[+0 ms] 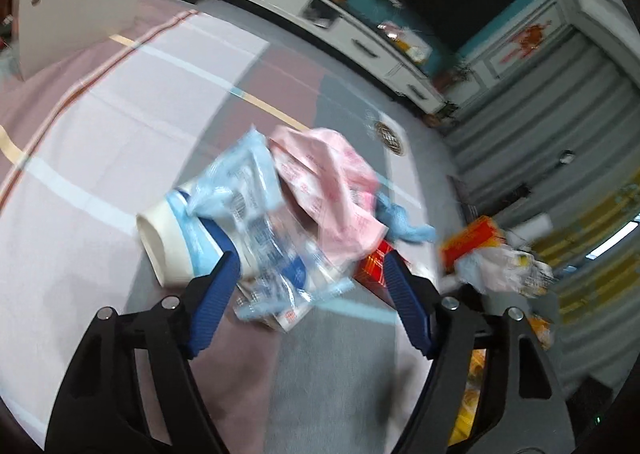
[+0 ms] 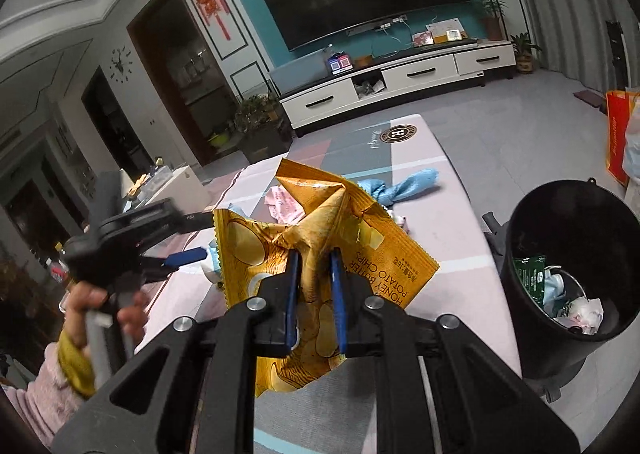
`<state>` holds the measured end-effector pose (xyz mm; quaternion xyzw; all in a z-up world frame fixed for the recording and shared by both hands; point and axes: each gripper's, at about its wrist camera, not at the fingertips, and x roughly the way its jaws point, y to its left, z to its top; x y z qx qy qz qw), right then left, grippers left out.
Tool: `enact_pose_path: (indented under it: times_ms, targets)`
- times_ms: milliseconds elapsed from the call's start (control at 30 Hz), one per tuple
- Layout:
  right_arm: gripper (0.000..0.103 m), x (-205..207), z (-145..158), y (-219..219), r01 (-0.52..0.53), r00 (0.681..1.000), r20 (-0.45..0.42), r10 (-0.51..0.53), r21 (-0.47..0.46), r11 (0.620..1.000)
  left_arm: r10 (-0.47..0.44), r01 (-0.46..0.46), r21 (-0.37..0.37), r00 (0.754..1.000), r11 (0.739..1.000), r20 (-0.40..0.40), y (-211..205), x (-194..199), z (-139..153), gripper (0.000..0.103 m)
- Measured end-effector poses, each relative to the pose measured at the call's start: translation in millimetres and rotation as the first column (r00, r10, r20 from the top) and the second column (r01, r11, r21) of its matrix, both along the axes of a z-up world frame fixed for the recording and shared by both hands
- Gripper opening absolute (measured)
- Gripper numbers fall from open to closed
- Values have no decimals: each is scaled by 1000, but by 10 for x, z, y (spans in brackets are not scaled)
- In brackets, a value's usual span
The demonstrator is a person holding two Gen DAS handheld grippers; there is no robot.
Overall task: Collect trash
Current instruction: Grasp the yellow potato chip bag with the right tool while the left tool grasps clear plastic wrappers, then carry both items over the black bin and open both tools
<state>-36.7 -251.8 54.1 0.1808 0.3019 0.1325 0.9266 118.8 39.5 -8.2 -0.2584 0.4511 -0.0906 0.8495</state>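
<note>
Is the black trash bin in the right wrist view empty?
No, the black trash bin already holds a green wrapper and some crumpled pale wrappers at its bottom.

Pink-grey patterned table (image 1: 100,142) with round logo at far end. On it: white cup (image 1: 168,242) on its side, clear blue wrappers (image 1: 256,214), pink wrapper (image 1: 328,182), blue rag (image 2: 404,184). Black bin (image 2: 576,266) on floor beside table.

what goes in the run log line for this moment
right tongs: shut on chip bag | left tongs: open over wrapper pile | black bin: right of table, holds trash
</note>
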Motion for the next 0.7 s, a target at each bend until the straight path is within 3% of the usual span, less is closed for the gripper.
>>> enact_pose_path:
  times_ms: [133, 233, 333, 400, 567, 700]
  targets:
    - [16, -31, -21, -108, 7, 1000, 7, -7, 20, 1000, 40, -37, 66, 999, 997, -37, -87, 209, -86, 74]
    - [17, -42, -62, -160, 9, 1000, 3, -10, 40, 999, 67, -59, 130, 996, 990, -61, -125, 283, -165, 66]
    - [17, -58, -96, -203, 15, 1000, -2, -15, 46, 999, 88, -73, 178, 993, 981, -77, -149, 309, -232, 56]
    - [17, -69, -110, -234, 20, 1000, -3, -20, 50, 999, 90, -72, 197, 992, 978, -85, -170, 319, -266, 35]
    - [17, -70, -108, -282, 35, 999, -6, -35, 59, 998, 75, -60, 234, 996, 970, -56, -218, 230, -228, 14]
    - [17, -101, -85, -284, 38, 999, 1, -38, 61, 997, 26, -22, 224, 1000, 974, -14, -241, 78, -84, 9]
